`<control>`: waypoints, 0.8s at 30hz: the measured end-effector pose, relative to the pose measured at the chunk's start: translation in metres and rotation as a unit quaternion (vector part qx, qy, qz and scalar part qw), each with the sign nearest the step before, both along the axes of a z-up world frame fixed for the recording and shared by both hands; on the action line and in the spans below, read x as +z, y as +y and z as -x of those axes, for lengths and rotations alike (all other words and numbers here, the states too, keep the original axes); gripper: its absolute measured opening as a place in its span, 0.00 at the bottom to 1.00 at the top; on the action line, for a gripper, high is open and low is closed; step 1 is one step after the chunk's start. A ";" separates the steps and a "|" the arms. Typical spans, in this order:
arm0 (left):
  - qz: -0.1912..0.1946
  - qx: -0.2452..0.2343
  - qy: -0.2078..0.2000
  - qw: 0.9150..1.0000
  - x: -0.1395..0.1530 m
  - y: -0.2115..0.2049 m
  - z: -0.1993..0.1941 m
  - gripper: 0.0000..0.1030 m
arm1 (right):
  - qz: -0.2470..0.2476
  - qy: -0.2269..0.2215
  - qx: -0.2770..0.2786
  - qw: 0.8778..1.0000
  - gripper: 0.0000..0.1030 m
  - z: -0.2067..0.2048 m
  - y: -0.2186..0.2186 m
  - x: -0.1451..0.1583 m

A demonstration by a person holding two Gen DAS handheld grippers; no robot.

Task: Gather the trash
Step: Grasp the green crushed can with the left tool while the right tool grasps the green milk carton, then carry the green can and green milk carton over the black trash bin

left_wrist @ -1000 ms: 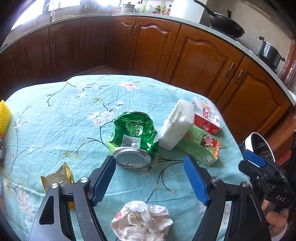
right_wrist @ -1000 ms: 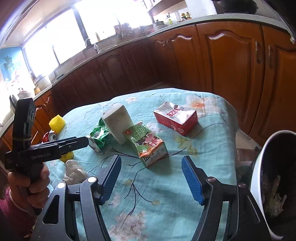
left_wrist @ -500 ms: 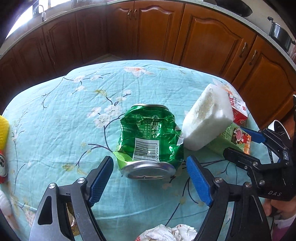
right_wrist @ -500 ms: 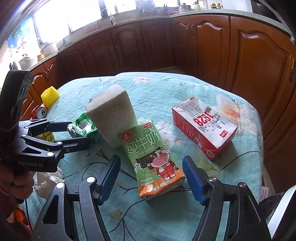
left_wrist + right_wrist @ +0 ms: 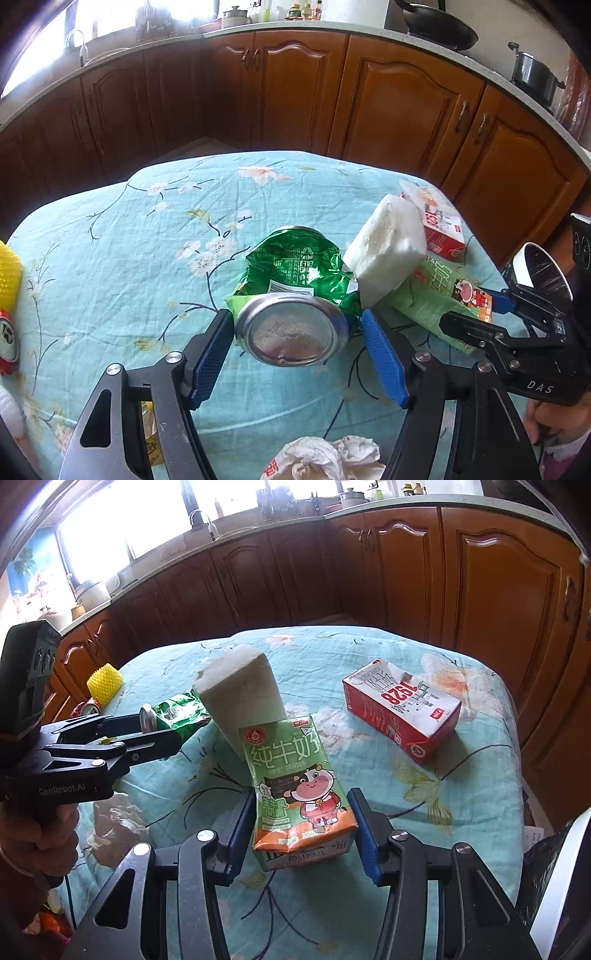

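A crushed green can point(image 5: 295, 291) lies on the flowered tablecloth point(image 5: 122, 258), its silver end toward the left wrist camera. My left gripper point(image 5: 293, 325) straddles that end and its jaws are closing; the left pad point(image 5: 210, 354) meets the rim, while a sliver of gap shows at the right pad point(image 5: 384, 358). A green milk carton point(image 5: 299, 790) lies between the fingers of my right gripper point(image 5: 303, 823), whose jaws are closing with both blue pads against the carton's sides. The left gripper point(image 5: 147, 738) also shows in the right wrist view, around the can point(image 5: 177, 716).
A white foam block point(image 5: 240, 694) leans between can and carton. A red carton point(image 5: 402, 705) lies far right. Crumpled paper point(image 5: 325, 458) sits at the near edge. At the left are a yellow net sleeve point(image 5: 105, 681) and a red can point(image 5: 7, 339). A white bin point(image 5: 543, 273) stands beside the table.
Both grippers moved forward and down: the left now has the can between its jaws, the right has the green carton. Both pairs of jaws have narrowed.
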State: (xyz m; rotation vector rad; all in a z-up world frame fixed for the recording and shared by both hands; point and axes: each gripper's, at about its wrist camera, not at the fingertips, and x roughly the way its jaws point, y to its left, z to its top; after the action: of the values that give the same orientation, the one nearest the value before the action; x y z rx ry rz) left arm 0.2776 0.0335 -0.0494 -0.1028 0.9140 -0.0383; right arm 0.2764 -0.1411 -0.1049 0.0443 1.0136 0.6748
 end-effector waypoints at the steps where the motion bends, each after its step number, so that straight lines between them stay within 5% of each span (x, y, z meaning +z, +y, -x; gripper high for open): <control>1: 0.001 -0.002 -0.006 1.000 0.004 -0.002 0.004 0.68 | -0.005 0.000 -0.005 1.000 0.49 0.003 -0.002 0.002; 24: 0.058 -0.094 -0.072 0.991 0.059 -0.054 0.090 0.67 | -0.052 -0.024 -0.113 0.992 0.48 0.083 -0.095 0.047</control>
State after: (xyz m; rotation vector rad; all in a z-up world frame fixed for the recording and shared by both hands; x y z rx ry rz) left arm 0.1878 -0.0204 0.0100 -0.1195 0.7751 -0.2708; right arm 0.1931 -0.2362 -0.0580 0.2301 0.9108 0.5175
